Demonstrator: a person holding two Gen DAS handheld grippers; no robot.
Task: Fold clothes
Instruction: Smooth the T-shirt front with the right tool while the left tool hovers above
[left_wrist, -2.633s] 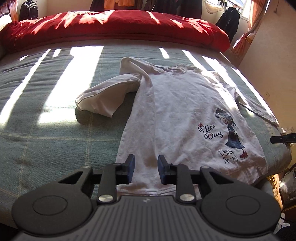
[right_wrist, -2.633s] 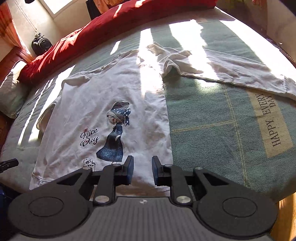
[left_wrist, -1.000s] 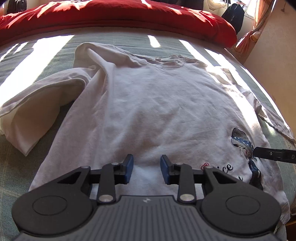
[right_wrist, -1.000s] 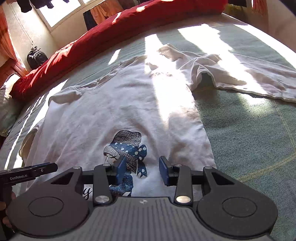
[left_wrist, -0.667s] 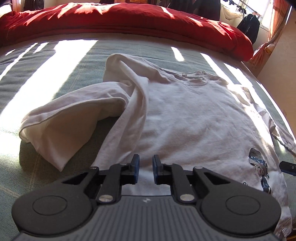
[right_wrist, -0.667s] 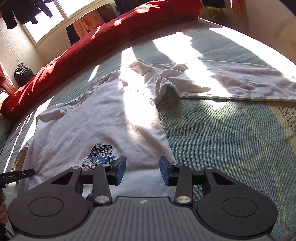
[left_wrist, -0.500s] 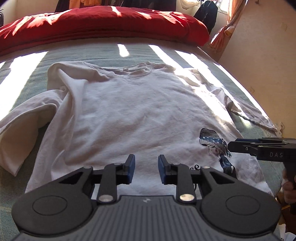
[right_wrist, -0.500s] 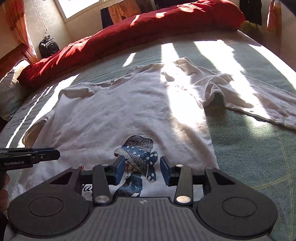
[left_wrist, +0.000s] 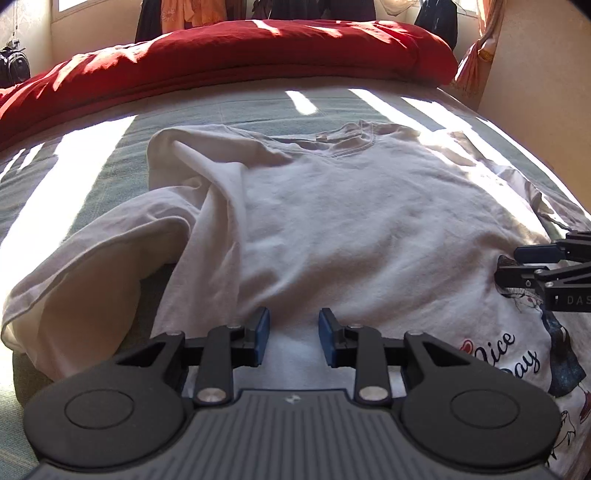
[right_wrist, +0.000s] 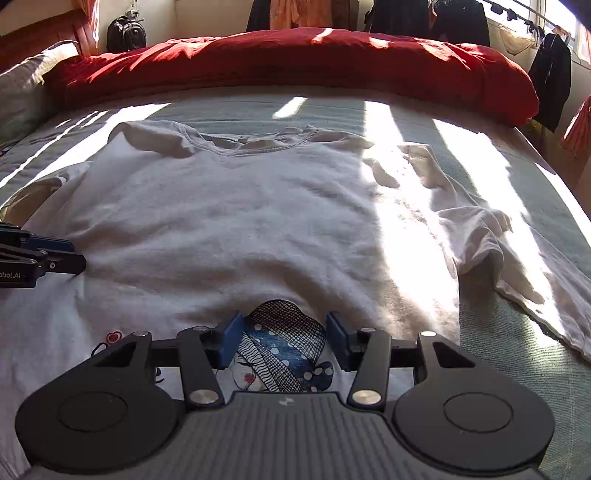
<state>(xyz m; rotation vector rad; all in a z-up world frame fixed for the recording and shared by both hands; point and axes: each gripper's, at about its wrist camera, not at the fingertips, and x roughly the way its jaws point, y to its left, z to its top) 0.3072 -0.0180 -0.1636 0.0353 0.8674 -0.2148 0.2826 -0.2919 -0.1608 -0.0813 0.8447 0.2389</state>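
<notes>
Two grippers hang over one white T-shirt (left_wrist: 369, 229) that lies front up on the bed (left_wrist: 110, 162), its neckline toward the red duvet (left_wrist: 240, 55) at the far end. We see the shirt spread across the green-grey cover, with bars of sunlight across it and the bed.

Our left gripper (left_wrist: 292, 338) sits low over the shirt's lower part, left of the printed words "Nice Day" (left_wrist: 506, 354). Its jaws are opening, with a moderate gap between the blue pads (left_wrist: 261, 334); only flat cloth shows through the gap, and nothing is pinched. Beside it, the shirt's sleeve (left_wrist: 92, 266) on that side is folded over itself and lies on the bed cover.

Our right gripper (right_wrist: 284, 339) hovers over the printed figure (right_wrist: 280, 343) with the netted, dotted hat, near the hem. Its jaws are opening too, wider than the left pair, and the print shows in the space between the pads (right_wrist: 232, 339). We cannot tell whether the tips touch the fabric, but no fold is gripped. To its right the other sleeve (right_wrist: 480, 240) lies crumpled, trailing off over the cover.

Each gripper appears at the edge of the other's view, both above the lower half of the shirt and well apart. Dark clothes (right_wrist: 550, 74) hang by the window, and a black bag (right_wrist: 125, 31) stands behind the duvet.
</notes>
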